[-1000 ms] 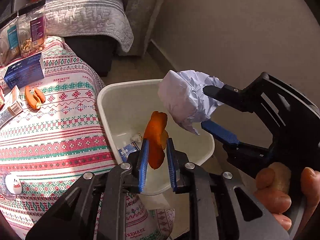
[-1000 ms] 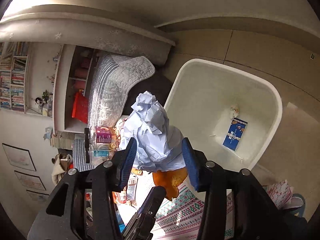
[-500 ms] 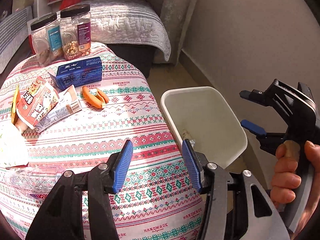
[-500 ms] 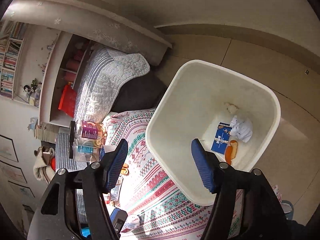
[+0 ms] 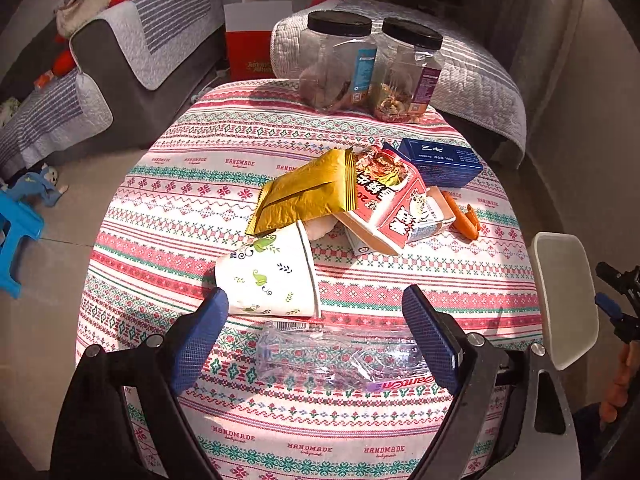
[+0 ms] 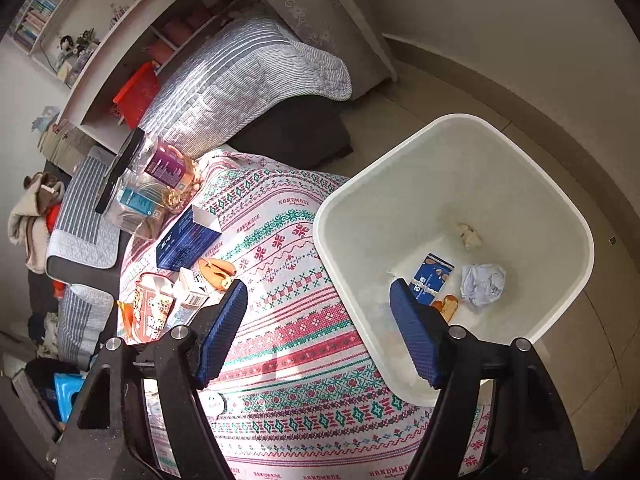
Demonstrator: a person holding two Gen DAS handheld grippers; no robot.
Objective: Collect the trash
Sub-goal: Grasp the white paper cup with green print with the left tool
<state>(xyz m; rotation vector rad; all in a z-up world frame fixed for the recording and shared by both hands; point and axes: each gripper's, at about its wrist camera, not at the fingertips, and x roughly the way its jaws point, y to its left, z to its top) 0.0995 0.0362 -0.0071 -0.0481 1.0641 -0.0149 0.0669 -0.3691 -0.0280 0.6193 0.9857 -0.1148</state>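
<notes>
My left gripper (image 5: 316, 336) is open and empty above the table's near side, over a crushed clear plastic bottle (image 5: 340, 354). A tipped paper cup (image 5: 272, 276), a gold wrapper (image 5: 304, 194), a red snack bag (image 5: 390, 196) and orange peel (image 5: 464, 216) lie beyond it. My right gripper (image 6: 320, 332) is open and empty over the rim of the white bin (image 6: 552, 208), which also shows in the left wrist view (image 5: 560, 292). In the bin lie a crumpled paper ball (image 6: 482, 284), orange peel (image 6: 448, 306) and a blue packet (image 6: 432, 278).
Two clear jars with black lids (image 5: 372, 68) and a blue box (image 5: 440, 160) stand at the table's far side. The patterned tablecloth (image 5: 200, 200) covers the round table. A grey sofa (image 5: 120, 64) and a blue stool (image 5: 16, 236) are at the left.
Both grippers opened and dropped the paper ball and the orange peel into the bin. My left gripper then swung left over the table; my right gripper drew back slightly.
</notes>
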